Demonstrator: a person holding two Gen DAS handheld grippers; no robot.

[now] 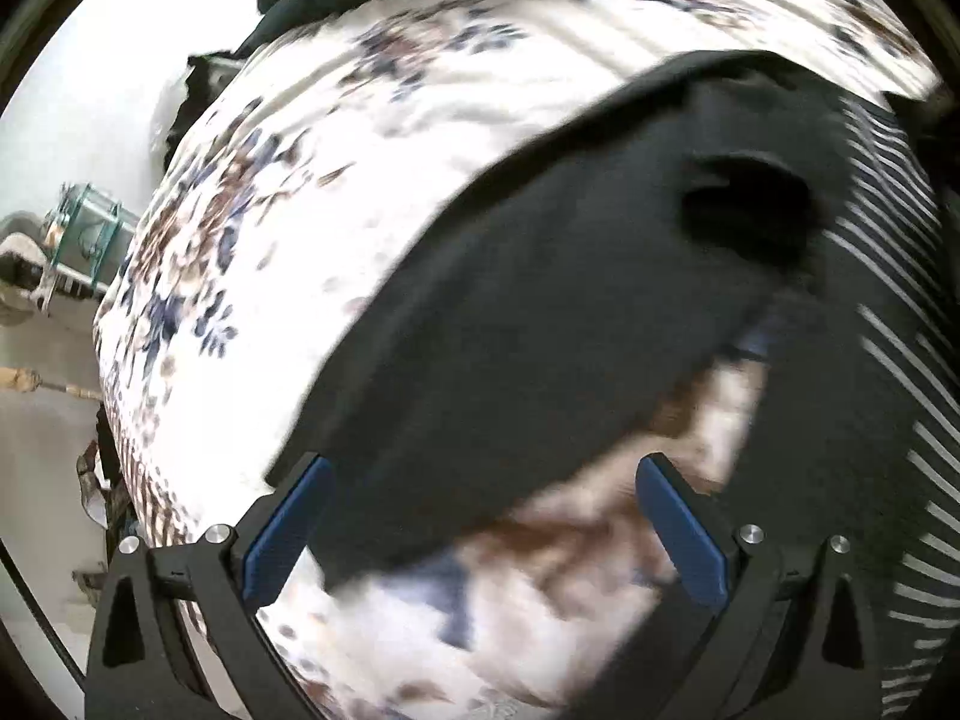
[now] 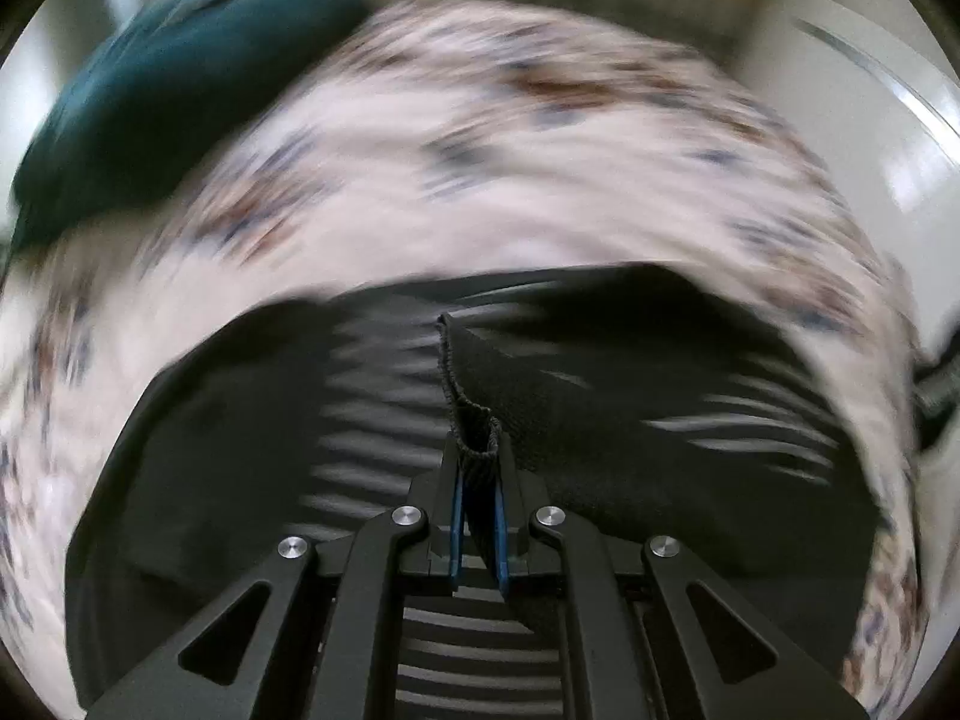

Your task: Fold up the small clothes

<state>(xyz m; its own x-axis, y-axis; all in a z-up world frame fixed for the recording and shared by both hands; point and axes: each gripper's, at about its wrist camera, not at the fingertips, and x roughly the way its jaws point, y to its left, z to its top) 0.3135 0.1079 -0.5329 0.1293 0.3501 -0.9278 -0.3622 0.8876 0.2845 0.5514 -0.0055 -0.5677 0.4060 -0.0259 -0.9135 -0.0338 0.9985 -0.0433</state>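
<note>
Right hand-held gripper (image 2: 478,468) is clamped on a hem edge of the dark garment (image 2: 600,420). The fabric edge stands up between the blue pads (image 2: 499,534), jaws nearly together, cloth pinched. The rest of the garment trails away ahead and to both sides of that hand-held gripper, lying on the bed.

Left hand-held gripper (image 1: 483,534) is released: blue pads wide apart, nothing between them. Through the gap you see only floral sheet and the near edge of the dark garment (image 1: 510,330).

Key relation: from the left wrist view the dark garment lies just ahead of and above the open jaws, its long axis running diagonally from lower left to upper right. Its near edge sits close to the left finger (image 1: 288,534). A striped garment (image 1: 900,360) lies along the right side of that view, touching or overlapping the dark one; I can't tell whether they're two pieces or one. The right wrist view also shows stripes (image 2: 372,438) around the pinched hem.

My read: right hand already owns one edge, so the left needs to come forward to a free edge or corner for the fold. Risk: grabbing the sheet along with the cloth.

Surface is a bed with a white floral sheet (image 1: 270,210), soft and wrinkled. A teal bundle (image 2: 180,90) sits at the far edge, well apart. Pale floor (image 1: 48,420) and a glass-topped stand (image 1: 90,222) are beside the bed. Both views are motion-blurred.
</note>
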